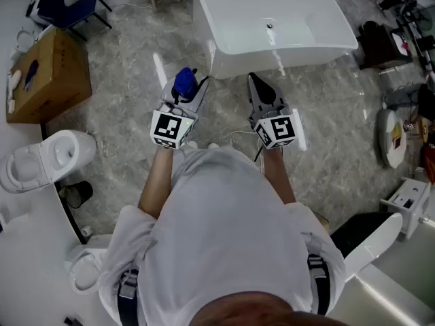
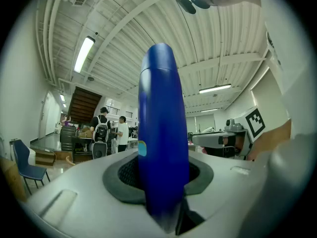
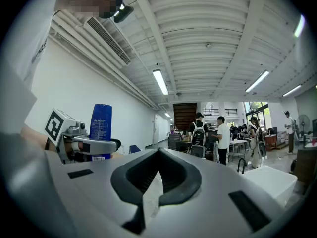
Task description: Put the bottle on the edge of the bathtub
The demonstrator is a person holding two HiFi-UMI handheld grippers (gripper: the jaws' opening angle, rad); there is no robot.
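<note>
A blue bottle [image 1: 183,82] stands upright between the jaws of my left gripper [image 1: 192,91], which is shut on it. In the left gripper view the bottle [image 2: 161,133] fills the middle, and the pads of the left gripper [image 2: 163,178] press its lower part. My right gripper [image 1: 254,81] hangs beside it, shut, with nothing in it. In the right gripper view the right gripper [image 3: 157,155] shows its jaw tips touching, and the bottle [image 3: 101,127] appears at the left. The white bathtub [image 1: 285,49] stands on the marble floor just beyond both grippers.
A white toilet [image 1: 47,158] and a wooden cabinet [image 1: 47,77] stand at the left, with a blue chair [image 1: 64,5] behind them. Boxes and white fixtures [image 1: 408,202] crowd the right side. Several people [image 3: 208,133] stand far off in the hall.
</note>
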